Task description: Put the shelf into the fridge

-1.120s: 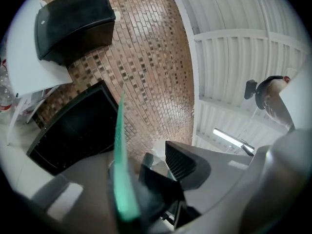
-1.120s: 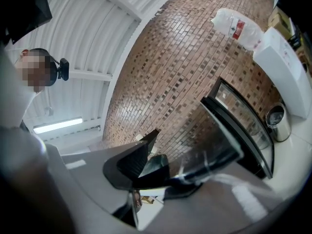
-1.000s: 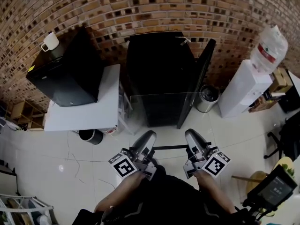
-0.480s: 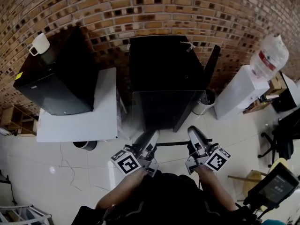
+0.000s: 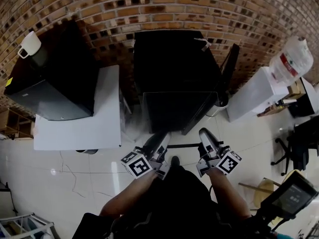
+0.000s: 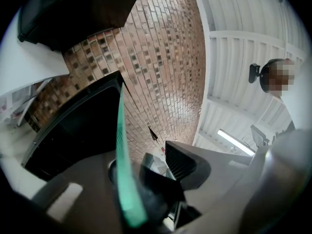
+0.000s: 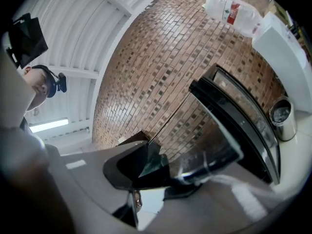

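Left gripper (image 5: 160,139) is clamped on the glass shelf (image 5: 177,112), with the pane's green edge pinched between its jaws. Right gripper (image 5: 204,137) bites the same pane at its other near corner. The shelf is carried above the floor (image 5: 89,178), its far edge right at the open front of the black fridge (image 5: 172,59). The fridge door (image 5: 228,66) stands swung open on the right.
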Action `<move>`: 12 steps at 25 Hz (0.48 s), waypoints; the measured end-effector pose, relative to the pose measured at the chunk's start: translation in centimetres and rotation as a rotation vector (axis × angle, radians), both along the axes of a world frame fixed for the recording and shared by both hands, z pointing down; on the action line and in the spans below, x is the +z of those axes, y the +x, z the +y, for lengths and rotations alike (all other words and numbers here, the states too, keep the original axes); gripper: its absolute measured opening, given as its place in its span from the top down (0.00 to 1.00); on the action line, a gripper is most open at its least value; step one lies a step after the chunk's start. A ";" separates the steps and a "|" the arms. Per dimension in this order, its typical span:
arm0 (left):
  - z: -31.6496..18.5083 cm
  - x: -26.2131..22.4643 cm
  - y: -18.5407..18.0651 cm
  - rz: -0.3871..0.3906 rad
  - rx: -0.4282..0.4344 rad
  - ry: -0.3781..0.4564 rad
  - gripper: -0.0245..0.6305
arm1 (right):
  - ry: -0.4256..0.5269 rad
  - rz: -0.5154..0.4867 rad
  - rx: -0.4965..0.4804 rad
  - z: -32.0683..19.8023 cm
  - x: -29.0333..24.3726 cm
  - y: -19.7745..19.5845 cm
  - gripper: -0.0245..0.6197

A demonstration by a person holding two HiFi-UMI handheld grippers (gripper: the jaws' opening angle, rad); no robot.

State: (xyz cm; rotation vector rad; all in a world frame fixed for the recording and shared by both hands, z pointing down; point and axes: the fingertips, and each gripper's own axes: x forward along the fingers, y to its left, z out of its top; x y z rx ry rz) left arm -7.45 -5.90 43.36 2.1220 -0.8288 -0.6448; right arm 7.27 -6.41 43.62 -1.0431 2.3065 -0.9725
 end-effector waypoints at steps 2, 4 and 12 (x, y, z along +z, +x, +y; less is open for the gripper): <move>-1.0 1.3 0.6 0.002 -0.009 -0.015 0.83 | -0.018 -0.008 -0.016 -1.1 1.0 0.4 0.80; -1.6 2.6 1.1 0.006 -0.026 -0.030 0.83 | -0.036 -0.015 -0.037 -1.9 2.1 0.7 0.80; -4.1 5.9 2.3 -0.048 -0.080 -0.090 0.83 | -0.107 -0.023 -0.088 -5.4 6.5 2.1 0.80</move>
